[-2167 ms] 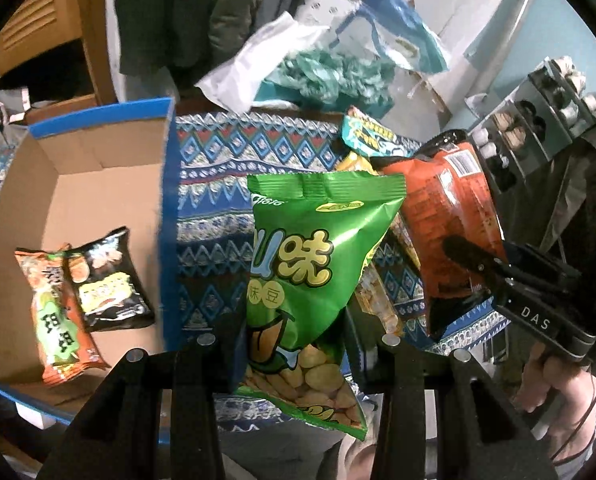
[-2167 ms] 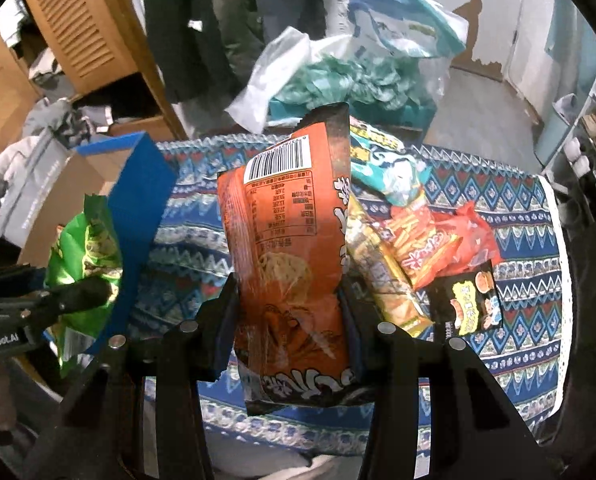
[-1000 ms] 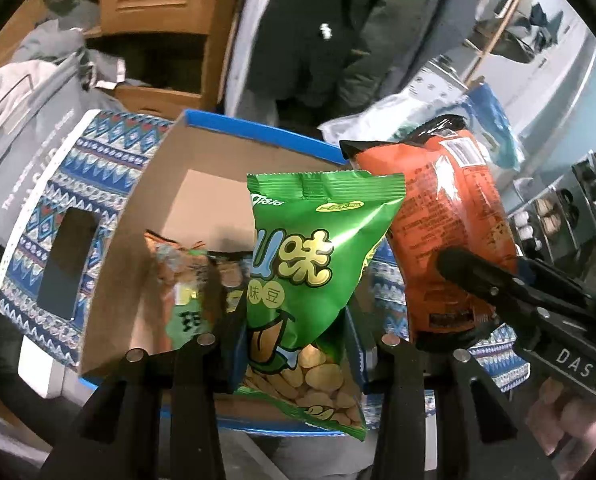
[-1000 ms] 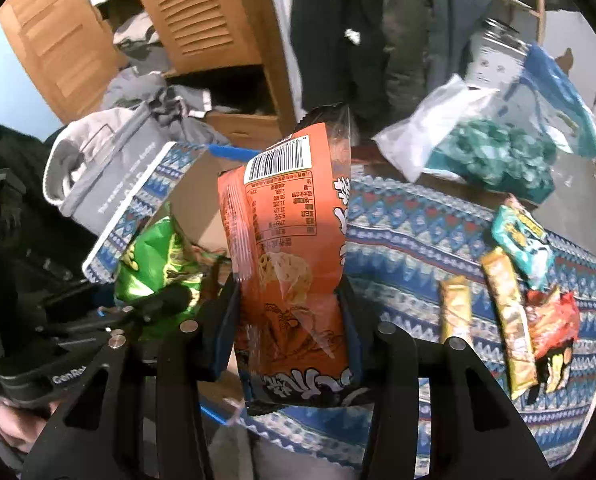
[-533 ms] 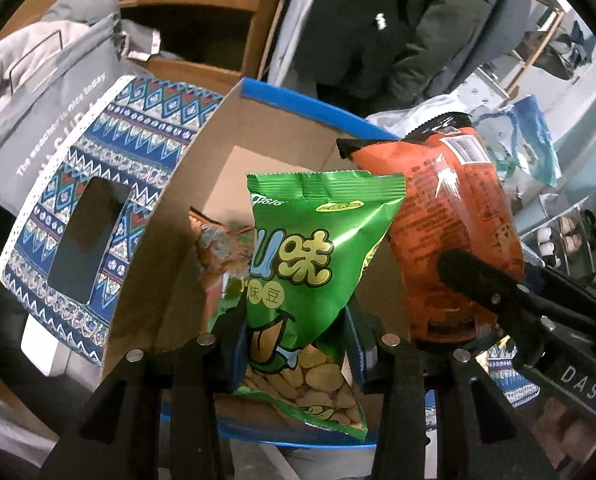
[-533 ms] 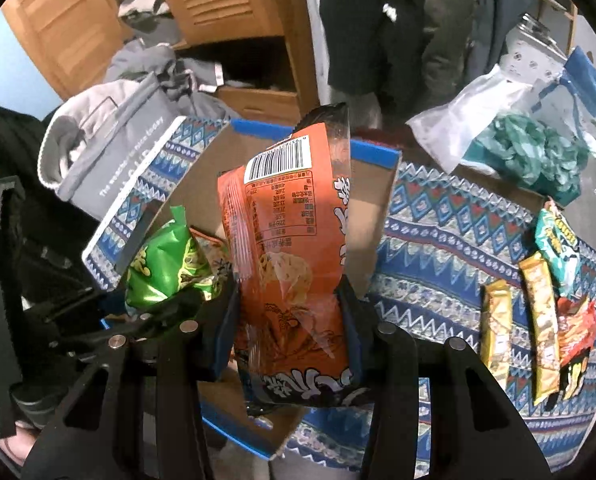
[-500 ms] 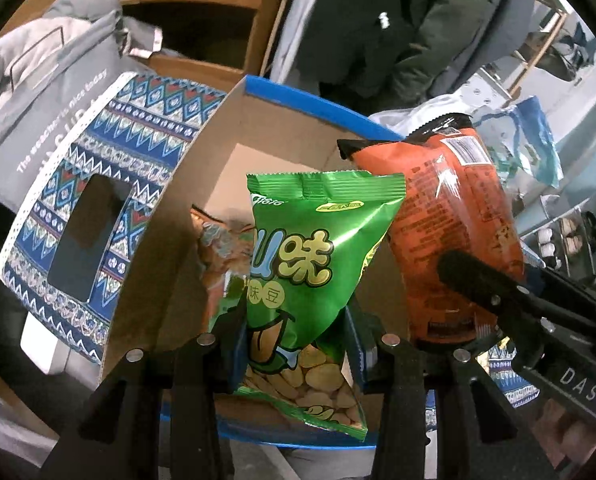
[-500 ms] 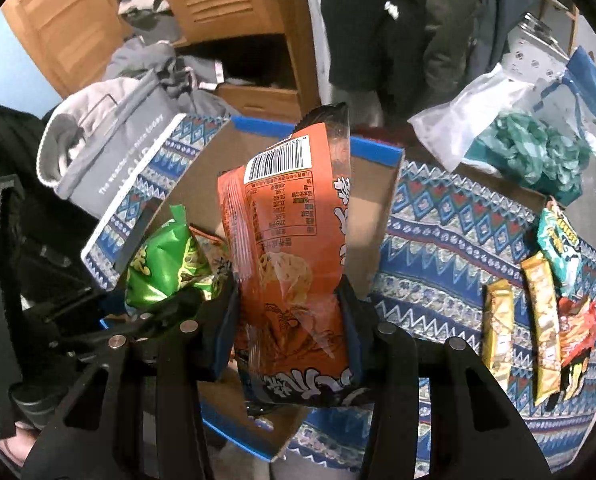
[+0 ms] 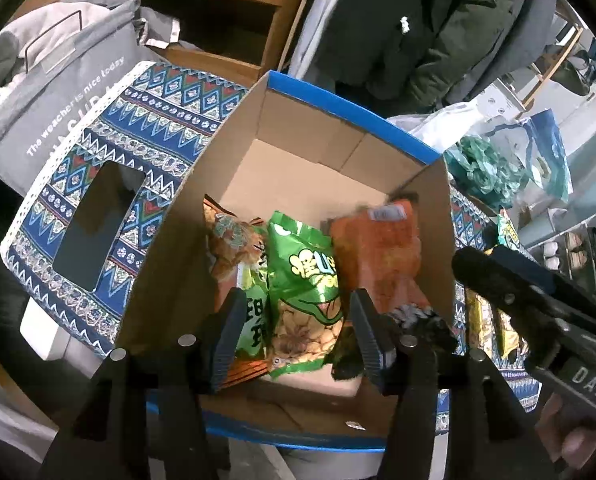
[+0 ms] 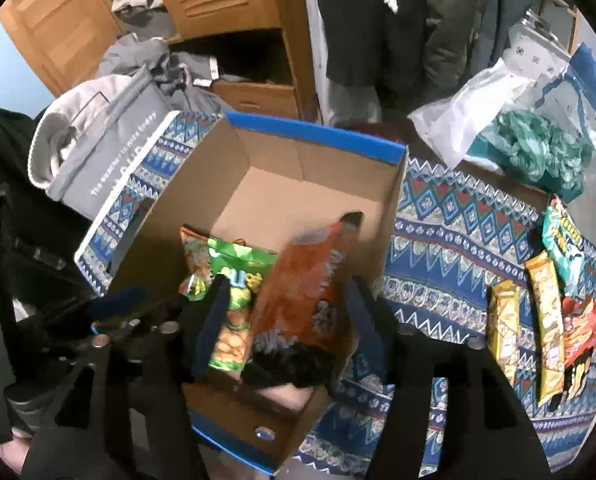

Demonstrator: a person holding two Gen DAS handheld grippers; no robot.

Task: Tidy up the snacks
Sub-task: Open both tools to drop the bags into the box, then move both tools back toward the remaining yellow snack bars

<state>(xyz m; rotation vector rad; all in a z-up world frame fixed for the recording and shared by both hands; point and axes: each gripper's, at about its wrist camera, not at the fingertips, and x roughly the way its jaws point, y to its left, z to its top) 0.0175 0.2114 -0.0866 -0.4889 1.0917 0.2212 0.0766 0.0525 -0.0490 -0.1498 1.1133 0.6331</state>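
Observation:
A blue-rimmed cardboard box [image 9: 289, 80] [image 10: 310, 130] stands on the patterned cloth. Inside it lie the green peanut bag [image 9: 304, 280] [image 10: 233, 308] and, blurred, the orange chip bag [image 9: 378, 256] [image 10: 306, 280], beside an orange-green snack bag [image 9: 229, 240]. My left gripper [image 9: 298, 332] is open above the box, over the green bag. My right gripper [image 10: 285, 320] is open above the orange bag; it also shows at the right of the left wrist view [image 9: 538, 300]. Several snack packs [image 10: 546, 312] lie on the cloth to the right.
A grey fabric bag [image 10: 97, 148] and a patterned tissue box [image 9: 97, 208] sit left of the box. Plastic bags [image 10: 518, 136] lie at the far right. A wooden cabinet [image 10: 217, 0] and hanging coats stand behind.
Both grippers have opened and let go: the green bag and the orange bag have dropped into the box. Both were held half a second ago.

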